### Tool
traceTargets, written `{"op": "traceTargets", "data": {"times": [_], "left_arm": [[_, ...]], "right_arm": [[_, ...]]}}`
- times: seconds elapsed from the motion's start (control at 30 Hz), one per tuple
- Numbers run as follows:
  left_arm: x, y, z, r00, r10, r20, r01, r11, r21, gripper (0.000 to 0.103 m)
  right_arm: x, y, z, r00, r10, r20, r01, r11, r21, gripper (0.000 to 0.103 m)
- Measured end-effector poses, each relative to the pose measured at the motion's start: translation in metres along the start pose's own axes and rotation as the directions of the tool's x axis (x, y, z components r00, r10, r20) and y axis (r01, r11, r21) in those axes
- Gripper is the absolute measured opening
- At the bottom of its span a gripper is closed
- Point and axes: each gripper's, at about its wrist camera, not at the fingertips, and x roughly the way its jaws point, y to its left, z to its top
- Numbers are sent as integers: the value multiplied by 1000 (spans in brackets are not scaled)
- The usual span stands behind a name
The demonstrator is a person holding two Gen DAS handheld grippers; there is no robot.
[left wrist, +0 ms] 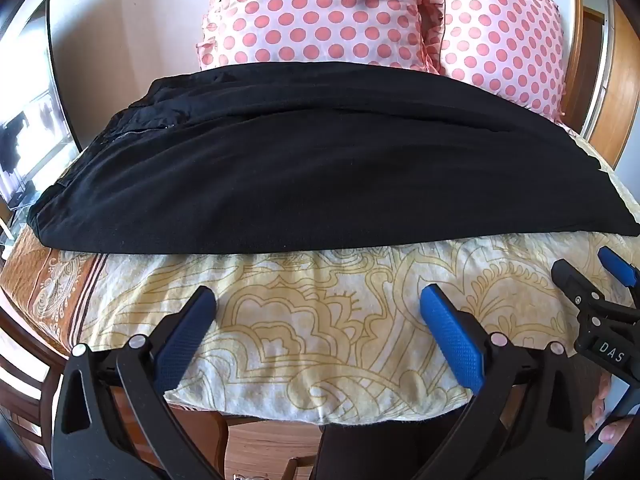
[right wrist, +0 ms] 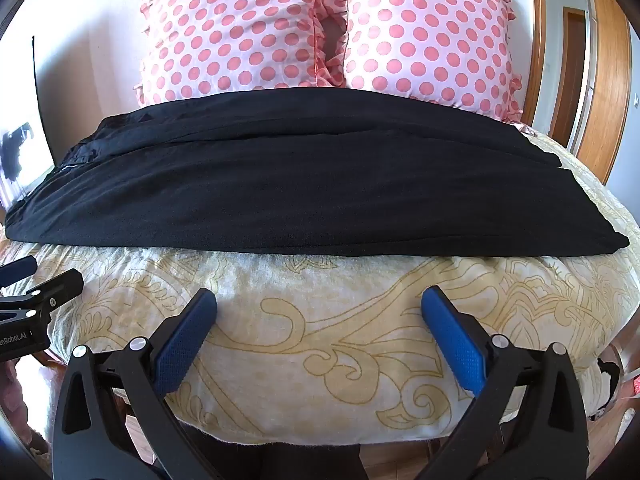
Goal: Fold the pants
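On cream cloth [left wrist: 320, 344], black pants [left wrist: 320, 168], both grippers' fingers [right wrist: 184, 336] wide, zipper [left wrist: 148, 130] only left view.

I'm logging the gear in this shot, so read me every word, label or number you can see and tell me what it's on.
"DAS", white letters on the body of the right gripper, left wrist view.
"nRobot.AI", cut off by the frame edge, on the body of the left gripper, right wrist view.
No text on the pants, pillows or bedcover.
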Motion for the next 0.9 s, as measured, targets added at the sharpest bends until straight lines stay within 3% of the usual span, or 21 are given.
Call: {"op": "traceTargets", "data": {"times": [0.9], "left_arm": [[0, 0, 0, 1000, -2, 0, 2, 1000, 0, 101]], "right_arm": [[0, 0, 0, 1000, 1, 1, -1, 1000, 1, 102]]}}
